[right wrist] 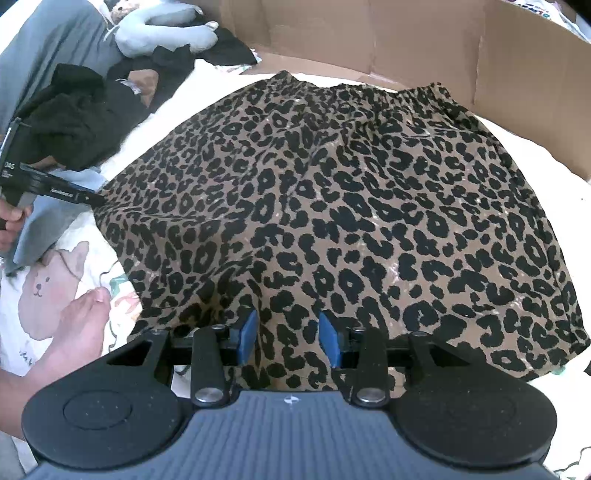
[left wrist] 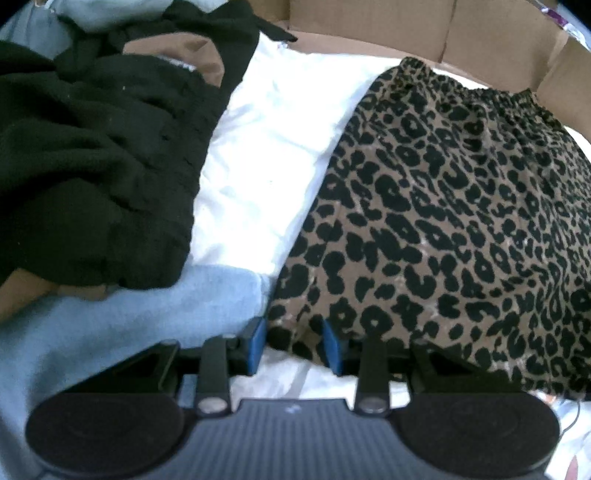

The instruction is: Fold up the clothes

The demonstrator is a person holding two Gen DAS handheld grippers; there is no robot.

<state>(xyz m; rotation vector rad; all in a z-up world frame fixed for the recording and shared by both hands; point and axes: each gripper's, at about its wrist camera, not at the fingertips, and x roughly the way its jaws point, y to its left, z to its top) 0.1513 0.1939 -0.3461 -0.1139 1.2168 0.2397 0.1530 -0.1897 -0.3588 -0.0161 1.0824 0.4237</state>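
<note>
A leopard-print skirt (left wrist: 443, 221) lies spread flat on a white sheet (left wrist: 266, 147), with its gathered waistband at the far side. My left gripper (left wrist: 294, 343) is at the skirt's near left corner. Its blue pads (left wrist: 256, 341) stand apart with the corner of the fabric between them, not pinched. The right wrist view shows the whole skirt (right wrist: 351, 221). My right gripper (right wrist: 288, 338) is over the middle of the near hem, open, with fabric lying between its pads (right wrist: 246, 336). In that view the left gripper (right wrist: 92, 199) reaches in from the left edge, held by a hand (right wrist: 11, 221).
A heap of black clothes (left wrist: 92, 166) and a light blue garment (left wrist: 129, 325) lie left of the skirt. A cardboard wall (right wrist: 406, 44) stands behind it. A grey plush toy (right wrist: 166, 33) lies at the far left, and a bare foot (right wrist: 81, 325) rests on the printed sheet.
</note>
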